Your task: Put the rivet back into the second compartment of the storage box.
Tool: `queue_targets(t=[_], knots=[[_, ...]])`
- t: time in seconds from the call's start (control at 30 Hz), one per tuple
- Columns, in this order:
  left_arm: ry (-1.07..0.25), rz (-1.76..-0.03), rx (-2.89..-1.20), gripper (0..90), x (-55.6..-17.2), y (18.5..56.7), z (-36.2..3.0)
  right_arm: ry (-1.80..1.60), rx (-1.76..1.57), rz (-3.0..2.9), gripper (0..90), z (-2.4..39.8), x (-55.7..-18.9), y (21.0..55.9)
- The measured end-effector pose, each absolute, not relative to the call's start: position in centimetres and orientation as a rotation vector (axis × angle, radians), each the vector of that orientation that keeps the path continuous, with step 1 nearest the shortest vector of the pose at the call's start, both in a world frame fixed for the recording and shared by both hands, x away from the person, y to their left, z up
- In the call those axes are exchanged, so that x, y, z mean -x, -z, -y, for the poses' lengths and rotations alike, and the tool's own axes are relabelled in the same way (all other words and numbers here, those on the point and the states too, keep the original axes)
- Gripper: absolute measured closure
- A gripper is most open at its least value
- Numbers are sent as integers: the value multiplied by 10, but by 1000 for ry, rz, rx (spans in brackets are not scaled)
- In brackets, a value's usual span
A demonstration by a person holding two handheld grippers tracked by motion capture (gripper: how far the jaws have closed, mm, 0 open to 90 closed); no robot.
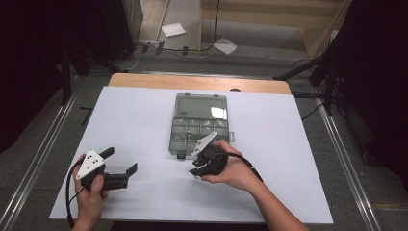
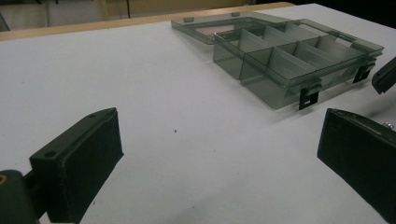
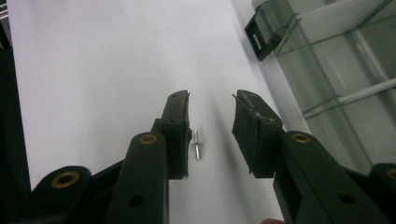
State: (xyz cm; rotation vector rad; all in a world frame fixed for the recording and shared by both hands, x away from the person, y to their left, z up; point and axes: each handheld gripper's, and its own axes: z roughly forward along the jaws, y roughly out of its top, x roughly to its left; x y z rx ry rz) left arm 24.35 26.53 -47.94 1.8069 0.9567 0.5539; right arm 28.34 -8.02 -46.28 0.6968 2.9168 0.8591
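Note:
A smoky clear compartment box [image 1: 199, 122] lies with its lid flipped back at the table's middle; its dividers [image 2: 289, 60] hold nothing I can make out. A small silver screw [image 3: 198, 144] lies on the white sheet just off the box's front edge [image 3: 336, 70]. My right gripper [image 1: 196, 172] points down over it. In the right gripper view the jaws [image 3: 211, 100] stand apart with the screw between them, close to the left pad, and neither pad presses on it. My left gripper [image 1: 121, 160] rests at the front left, open wide [image 2: 219, 154] with nothing in it.
A white sheet [image 1: 144, 120] covers the table, with a wooden strip [image 1: 192, 83] along the far edge. The box's black latch [image 3: 261, 39] sticks out near the right gripper. A jaw tip of the right gripper [image 2: 385, 74] shows in the left gripper view.

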Motion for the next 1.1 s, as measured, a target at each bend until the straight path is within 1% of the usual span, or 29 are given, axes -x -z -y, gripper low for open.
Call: queue_targets(t=[0.5,1.0,1.1], knots=[[-553,-952,-1808,0,-244,480,-264,-818,-706,-2983,753,79,-280,475],[-553,-950,-1812,0,-244,480,-264,-738,-694,-2991,754,76,-279,484],[-553,-950,-1812,0,-244,480,-264,-725,-687,-2993,765,74,-279,486]])
